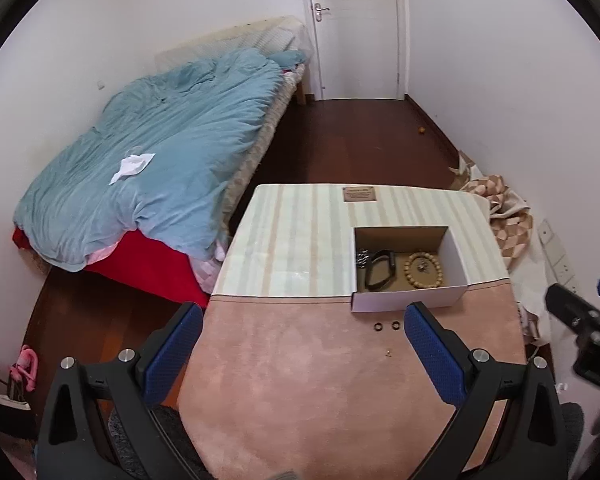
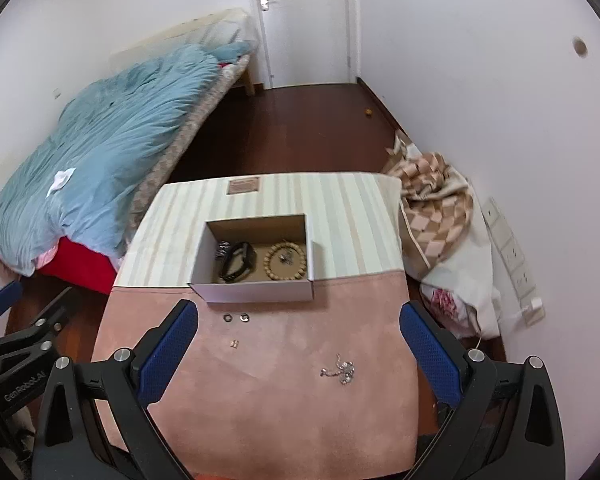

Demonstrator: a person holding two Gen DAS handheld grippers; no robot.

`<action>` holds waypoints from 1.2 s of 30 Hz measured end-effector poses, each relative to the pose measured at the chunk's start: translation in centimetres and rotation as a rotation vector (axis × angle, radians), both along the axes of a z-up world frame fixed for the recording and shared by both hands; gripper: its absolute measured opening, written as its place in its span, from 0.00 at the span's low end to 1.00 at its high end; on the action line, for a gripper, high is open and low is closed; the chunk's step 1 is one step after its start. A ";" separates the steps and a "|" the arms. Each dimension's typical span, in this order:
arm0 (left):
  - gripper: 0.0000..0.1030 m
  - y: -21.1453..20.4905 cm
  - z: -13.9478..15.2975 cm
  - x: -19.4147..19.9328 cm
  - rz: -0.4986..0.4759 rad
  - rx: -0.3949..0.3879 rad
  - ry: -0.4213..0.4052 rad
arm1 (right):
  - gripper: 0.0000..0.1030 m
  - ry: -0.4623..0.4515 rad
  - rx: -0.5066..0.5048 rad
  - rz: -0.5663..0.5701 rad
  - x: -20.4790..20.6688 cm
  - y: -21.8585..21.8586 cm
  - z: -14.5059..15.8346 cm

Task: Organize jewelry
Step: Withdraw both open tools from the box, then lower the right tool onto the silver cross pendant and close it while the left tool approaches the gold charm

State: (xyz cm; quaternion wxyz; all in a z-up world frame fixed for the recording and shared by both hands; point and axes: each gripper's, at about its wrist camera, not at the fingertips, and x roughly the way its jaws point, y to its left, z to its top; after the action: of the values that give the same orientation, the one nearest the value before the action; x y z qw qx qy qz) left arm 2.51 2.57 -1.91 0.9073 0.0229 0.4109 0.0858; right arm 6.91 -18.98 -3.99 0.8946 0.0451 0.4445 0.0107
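Observation:
An open white cardboard box (image 2: 256,292) (image 1: 404,300) stands on the table and holds a wooden bead bracelet (image 2: 285,265) (image 1: 423,270), a black band (image 2: 238,266) (image 1: 379,270) and a small metal piece (image 2: 221,250). On the pink cloth (image 2: 280,400) in front of it lie two small black rings (image 2: 236,318) (image 1: 387,326), a tiny gold piece (image 2: 234,343) (image 1: 388,353) and a silver chain (image 2: 340,372). My right gripper (image 2: 298,344) is open and empty above the cloth. My left gripper (image 1: 302,346) is open and empty at the table's left front.
A bed with a blue duvet (image 1: 160,152) stands left of the table. A checked blanket and bags (image 2: 440,216) lie on the floor at the right, by wall sockets (image 2: 516,260). A white door (image 2: 304,20) is at the back. The far table half has a striped cloth (image 2: 340,208).

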 end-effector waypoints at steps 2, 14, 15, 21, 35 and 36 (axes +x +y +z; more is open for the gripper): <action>1.00 0.1 -1.2 0.0 0.010 0.002 0.013 | 0.99 0.036 0.017 -0.038 0.0 -1.3 -1.6; 1.00 0.1 -13.4 1.0 0.065 0.031 0.228 | 0.62 0.286 0.164 -0.194 -0.3 -8.3 -17.5; 1.00 0.1 -14.1 1.1 0.065 0.034 0.246 | 0.60 0.297 0.168 -0.192 -0.2 -8.2 -18.7; 1.00 0.3 -16.3 1.8 0.058 0.010 0.306 | 0.45 0.274 0.132 -0.162 0.5 -6.5 -21.5; 1.00 0.6 -18.2 2.1 0.059 -0.016 0.363 | 0.10 0.232 -0.053 -0.092 1.9 -2.1 -22.8; 1.00 0.5 -18.4 2.2 0.054 -0.019 0.366 | 0.10 0.231 -0.054 -0.091 1.8 -2.1 -22.7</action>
State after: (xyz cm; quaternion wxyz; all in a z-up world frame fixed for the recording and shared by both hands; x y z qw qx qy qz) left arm 4.73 3.06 -20.28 0.8151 0.0186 0.5702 0.1007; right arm 8.76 -21.05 -26.72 0.8379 0.0421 0.5422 -0.0471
